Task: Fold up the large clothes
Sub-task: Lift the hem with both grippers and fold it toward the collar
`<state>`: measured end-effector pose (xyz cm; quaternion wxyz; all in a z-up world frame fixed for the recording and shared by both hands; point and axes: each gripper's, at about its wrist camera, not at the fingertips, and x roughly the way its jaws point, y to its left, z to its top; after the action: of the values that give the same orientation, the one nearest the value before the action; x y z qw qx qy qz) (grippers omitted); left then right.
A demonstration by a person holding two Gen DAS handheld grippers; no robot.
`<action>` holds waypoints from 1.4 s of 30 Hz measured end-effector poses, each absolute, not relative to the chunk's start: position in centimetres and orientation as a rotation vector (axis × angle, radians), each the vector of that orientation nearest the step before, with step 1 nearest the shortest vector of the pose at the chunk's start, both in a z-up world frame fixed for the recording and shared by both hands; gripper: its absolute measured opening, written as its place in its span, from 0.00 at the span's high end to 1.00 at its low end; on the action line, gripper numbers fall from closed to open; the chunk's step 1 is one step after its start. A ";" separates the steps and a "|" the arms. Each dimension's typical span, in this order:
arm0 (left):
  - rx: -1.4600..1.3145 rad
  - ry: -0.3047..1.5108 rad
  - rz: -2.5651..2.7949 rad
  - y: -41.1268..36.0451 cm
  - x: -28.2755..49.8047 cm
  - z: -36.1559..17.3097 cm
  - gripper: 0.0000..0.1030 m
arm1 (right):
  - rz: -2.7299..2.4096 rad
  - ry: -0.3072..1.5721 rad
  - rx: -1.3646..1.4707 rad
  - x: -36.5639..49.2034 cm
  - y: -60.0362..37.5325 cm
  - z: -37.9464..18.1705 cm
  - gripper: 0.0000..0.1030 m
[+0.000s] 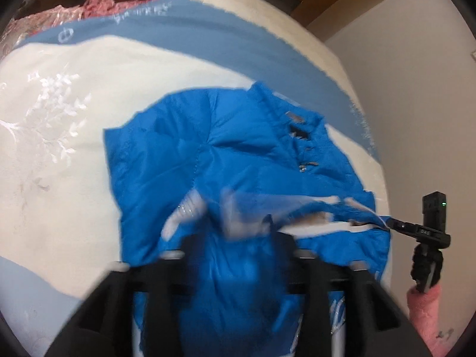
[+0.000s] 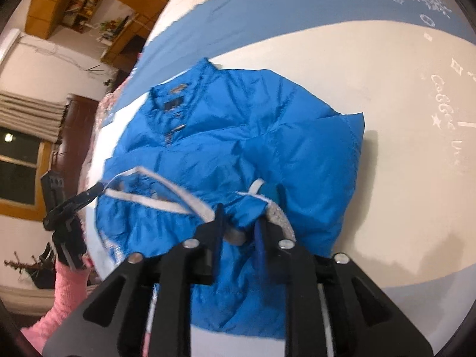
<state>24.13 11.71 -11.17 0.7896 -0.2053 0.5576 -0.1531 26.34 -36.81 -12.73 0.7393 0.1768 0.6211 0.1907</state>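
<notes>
A bright blue padded jacket [image 1: 238,154] lies on a white and blue bedspread [image 1: 59,148], collar away from me. It also shows in the right wrist view [image 2: 253,136]. My left gripper [image 1: 238,232] is shut on the jacket's white-trimmed hem and holds it lifted; the view is blurred. My right gripper [image 2: 242,223] is shut on another part of the hem. The right gripper also shows in the left wrist view [image 1: 389,223], pinching the hem's corner. The left gripper shows in the right wrist view [image 2: 98,190], gripping the trim.
The bedspread [image 2: 386,74] fills most of both views. A pink-sleeved arm [image 2: 65,282] holds the other gripper. Pink fabric [image 1: 95,3] lies at the bed's far edge. A white wall [image 1: 416,89] is right of the bed. Wooden cabinets [image 2: 74,0] and a window [image 2: 17,172] stand behind.
</notes>
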 end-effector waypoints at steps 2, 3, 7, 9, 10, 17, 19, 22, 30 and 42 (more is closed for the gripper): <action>-0.432 1.164 -0.332 12.7 23.2 -9.7 0.38 | 0.396 1.291 0.306 25.6 -37.0 -11.0 0.25; -0.427 1.144 -0.322 13.3 22.8 -9.0 0.38 | 0.410 1.289 0.290 25.4 -37.0 -10.5 0.31; -0.337 1.111 -0.277 13.9 22.7 -8.4 0.38 | 0.426 1.280 0.218 25.6 -36.3 -10.3 0.32; -0.298 1.120 -0.287 13.1 23.2 -9.0 0.38 | 0.448 1.299 0.214 26.0 -35.8 -11.1 0.32; -0.260 1.132 -0.285 12.5 23.5 -9.6 0.38 | 0.458 1.306 0.209 26.2 -35.6 -11.5 0.31; -0.115 1.181 -0.294 9.2 25.4 -12.8 0.38 | 0.463 1.346 0.083 28.0 -33.3 -14.7 0.34; -0.097 1.189 -0.288 8.7 25.9 -13.4 0.46 | 0.438 1.347 0.018 28.3 -32.6 -15.1 0.51; -0.091 1.177 -0.255 8.8 26.2 -13.3 0.81 | 0.415 1.334 -0.025 28.4 -32.4 -14.9 0.82; -0.061 1.010 -0.214 8.9 26.4 -9.2 0.91 | 0.403 1.212 0.027 29.5 -33.7 -10.6 0.90; -0.088 0.945 -0.143 9.0 34.3 -8.2 0.91 | 0.323 1.194 0.151 38.5 -34.2 -10.7 0.90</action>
<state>34.35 8.97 -8.23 0.8870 -0.0423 0.4547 -0.0687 38.47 -34.18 -10.66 0.8121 0.0706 0.5591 0.1513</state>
